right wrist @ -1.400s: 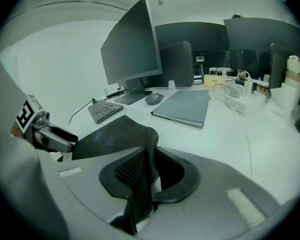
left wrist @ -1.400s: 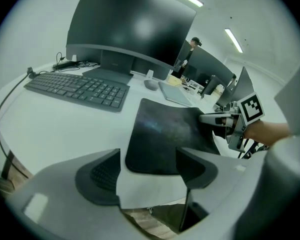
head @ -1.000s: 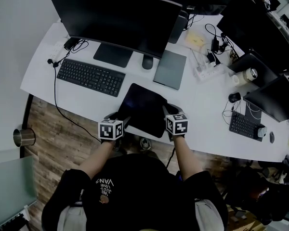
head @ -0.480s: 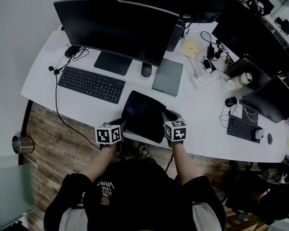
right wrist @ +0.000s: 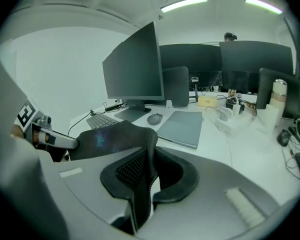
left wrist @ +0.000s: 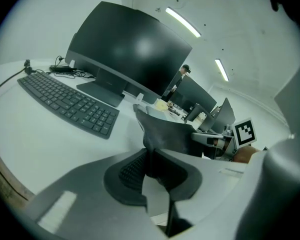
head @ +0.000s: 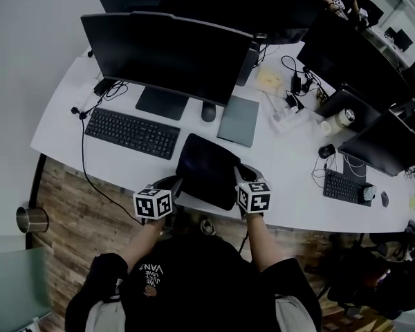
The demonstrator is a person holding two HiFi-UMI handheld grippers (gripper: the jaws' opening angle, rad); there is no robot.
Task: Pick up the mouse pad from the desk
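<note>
The black mouse pad (head: 206,168) is in front of the monitor, its near edge raised off the white desk (head: 290,178). My left gripper (head: 178,183) grips the pad's near left corner; its jaws are closing, and in the left gripper view the mouse pad (left wrist: 167,134) is pinched between them at my left gripper (left wrist: 151,164). My right gripper (head: 238,175) is shut on the near right corner. In the right gripper view the mouse pad (right wrist: 107,139) bends up out of my right gripper (right wrist: 151,171) toward the other hand.
A black keyboard (head: 131,133) lies left of the pad. A dark mouse (head: 208,111) and a grey flat slab (head: 238,120) lie behind it, below the big monitor (head: 169,54). More monitors, cables and a small keyboard (head: 342,185) fill the right. A metal cup (head: 29,219) stands on the floor.
Both grippers have risen and taken the pad's near edge up off the desk. The left jaws have closed on the pad's left corner.
</note>
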